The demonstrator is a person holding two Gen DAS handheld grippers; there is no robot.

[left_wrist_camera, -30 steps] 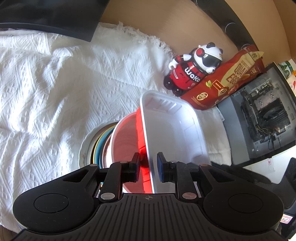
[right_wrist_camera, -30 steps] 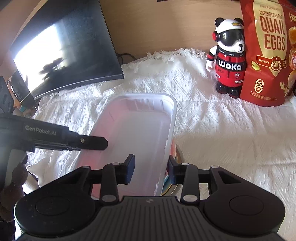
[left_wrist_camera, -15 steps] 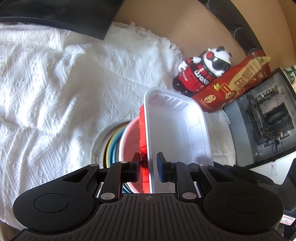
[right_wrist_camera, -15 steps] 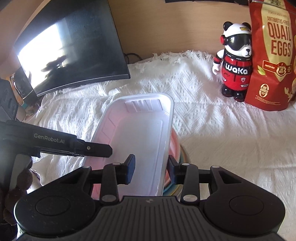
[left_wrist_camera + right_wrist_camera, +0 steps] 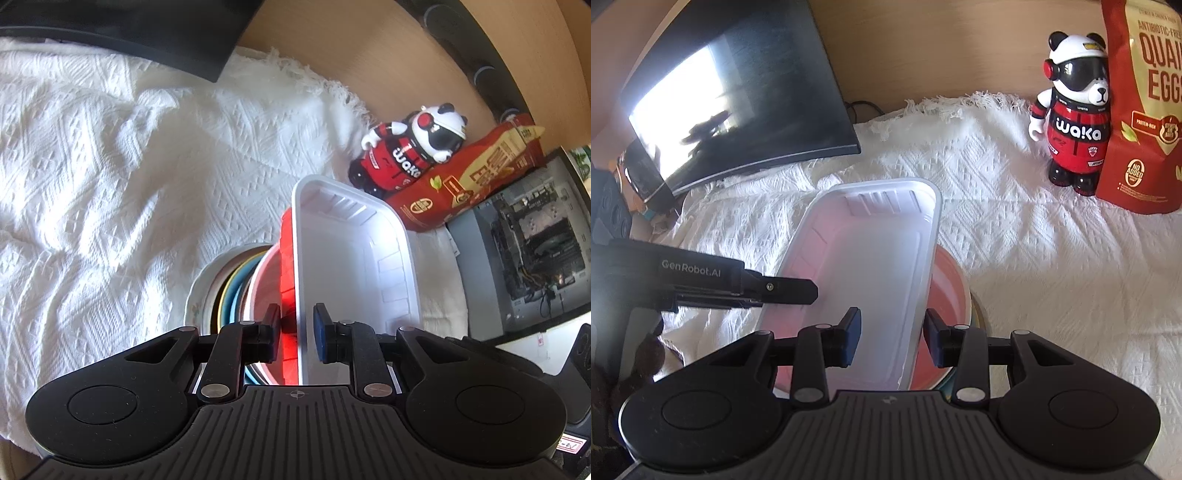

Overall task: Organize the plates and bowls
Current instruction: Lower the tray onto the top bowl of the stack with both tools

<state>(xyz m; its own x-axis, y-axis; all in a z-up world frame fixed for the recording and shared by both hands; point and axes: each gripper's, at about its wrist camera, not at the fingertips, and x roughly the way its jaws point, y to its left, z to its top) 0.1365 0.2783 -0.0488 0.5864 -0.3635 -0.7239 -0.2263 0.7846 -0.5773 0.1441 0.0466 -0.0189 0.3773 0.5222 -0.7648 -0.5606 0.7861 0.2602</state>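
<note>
A white rectangular plastic tray [image 5: 351,266] lies on a red tray [image 5: 287,258], over a pink bowl [image 5: 266,291] and a stack of coloured plates [image 5: 221,291]. My left gripper [image 5: 297,328] is shut on the white tray's left wall together with the red tray's edge. In the right wrist view the white tray [image 5: 871,258] covers most of the pink bowl [image 5: 945,280]. My right gripper [image 5: 892,334] straddles the tray's right wall, one pad inside and one at the outer rim, and grips it. The left gripper's finger [image 5: 783,291] reaches in from the left.
A white knitted cloth [image 5: 110,166] covers the table. A dark monitor [image 5: 738,92] stands at the back left. A panda figure [image 5: 1075,122] and a red quail-egg bag [image 5: 1145,110] stand at the back right. An open computer case [image 5: 535,251] is to the right.
Both views have drifted slightly, and the panda figure now sits further right. More of the plate stack shows left of the tray. The tray stays fixed between both pairs of jaws.
</note>
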